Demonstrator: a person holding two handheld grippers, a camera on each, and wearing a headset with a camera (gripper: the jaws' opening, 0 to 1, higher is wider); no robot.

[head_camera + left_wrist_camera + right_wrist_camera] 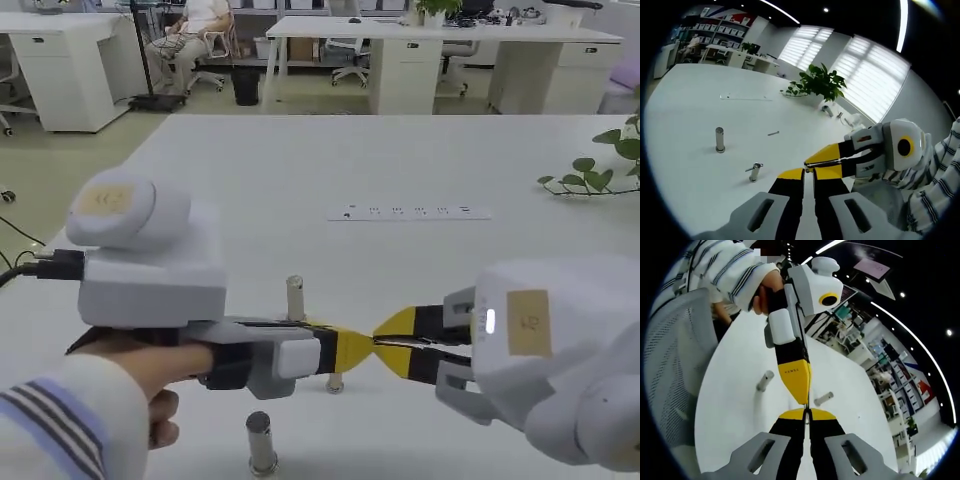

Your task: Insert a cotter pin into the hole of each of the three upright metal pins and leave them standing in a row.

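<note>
A: Tool state?
B: The right gripper (390, 343) is clenched on a cotter pin (824, 162). The left gripper (352, 347) meets it tip to tip at centre frame; grasping or not, cannot tell.
A: Risk?
B: Botched handover: the cotter pin drops and may knock the metal pin (335, 382) just below in frame.

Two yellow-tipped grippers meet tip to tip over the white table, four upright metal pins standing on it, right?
Not four: the head view shows three upright silver metal pins on the white table. The rest is right.
</note>
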